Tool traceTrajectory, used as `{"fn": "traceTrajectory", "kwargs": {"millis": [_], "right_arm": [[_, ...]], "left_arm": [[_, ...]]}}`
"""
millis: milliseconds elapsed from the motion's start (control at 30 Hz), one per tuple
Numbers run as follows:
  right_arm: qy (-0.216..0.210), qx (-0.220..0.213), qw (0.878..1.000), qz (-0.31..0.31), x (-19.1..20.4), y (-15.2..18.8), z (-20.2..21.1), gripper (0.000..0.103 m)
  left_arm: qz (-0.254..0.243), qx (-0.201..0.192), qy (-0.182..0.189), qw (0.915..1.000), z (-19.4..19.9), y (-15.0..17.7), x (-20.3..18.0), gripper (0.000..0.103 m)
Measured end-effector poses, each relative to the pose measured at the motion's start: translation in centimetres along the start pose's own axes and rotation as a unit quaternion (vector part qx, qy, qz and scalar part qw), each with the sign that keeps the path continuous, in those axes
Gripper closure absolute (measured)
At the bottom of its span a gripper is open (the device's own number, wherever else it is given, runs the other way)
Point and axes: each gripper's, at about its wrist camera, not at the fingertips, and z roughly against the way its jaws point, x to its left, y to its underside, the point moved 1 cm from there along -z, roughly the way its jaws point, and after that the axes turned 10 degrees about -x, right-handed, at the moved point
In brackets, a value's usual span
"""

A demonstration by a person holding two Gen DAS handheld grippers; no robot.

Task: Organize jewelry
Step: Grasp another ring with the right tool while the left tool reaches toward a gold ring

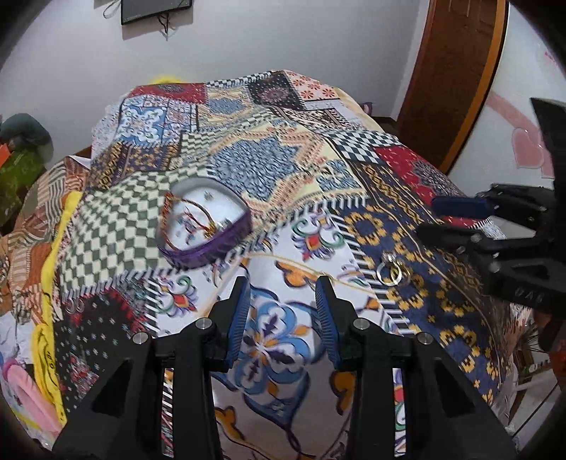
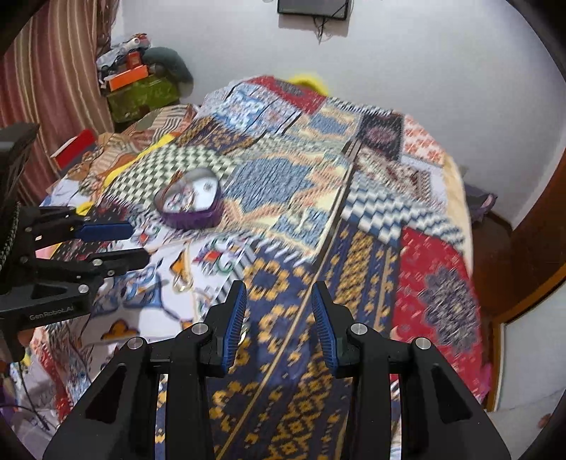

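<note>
Left wrist view: left gripper (image 1: 282, 313) at bottom centre, jaws spread, nothing between the blue ribbed pads (image 1: 237, 320). Below it, a patchwork bedspread (image 1: 269, 166) fills most of the frame.

A purple heart-shaped box (image 1: 204, 226) sits left of centre on the green-and-cream checkered patch, open on top, white lining showing. Inside it lie thin looped pieces, gold and reddish; blurred, so type cannot be told.

A pair of silver hoop rings (image 1: 391, 270) lies on the navy-and-yellow patch, right of centre, well apart from the box. Another small silver pair (image 1: 76, 306) lies at the left edge on the dark red patch. A thin gold chain (image 1: 283, 262) runs across the white floral patch just beyond the left gripper's fingertips.

The right gripper (image 1: 456, 216) enters from the right edge, seen side-on, jaws parted and empty.

Right wrist view (motion-blurred): right gripper (image 2: 278, 311) at bottom centre, jaws spread over the navy-and-yellow patch, holding nothing. The box (image 2: 189, 205) shows left of centre; the left gripper (image 2: 123, 244) reaches in from the left edge, jaws apart. Small metal rings (image 2: 184, 283) show faintly, lower left of centre.

Background: white wall (image 1: 283, 42), dark wall-mounted screen (image 1: 155, 9) at top, wooden door (image 1: 456, 70) upper right.
</note>
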Motion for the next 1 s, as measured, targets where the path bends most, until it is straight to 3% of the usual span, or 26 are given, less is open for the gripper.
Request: {"fn": "traceTrajectory", "kwargs": {"millis": [233,467,700,1000], "right_arm": [[-0.028,0.027,0.999,0.003,1.0,1.3,-1.8,0.068],[-0.024,0.019,1.0,0.009,1.1,1.2,-2.6,0.069],[-0.044,0.028,0.999,0.012,1.5,1.4,-3.4,0.089],[-0.035,0.01,0.999,-0.01,0.3,0.8,-2.8,0.091]], "left_arm": [[0.005,0.02,0.008,0.9998,-0.7,1.6,-0.5,0.066],[0.002,0.005,0.019,0.9998,-1.1,1.6,-0.7,0.066],[-0.011,0.005,0.036,0.9993,-2.3,1.3,-1.9,0.066],[-0.005,0.005,0.037,0.9993,-3.2,1.1,-1.8,0.07]]}}
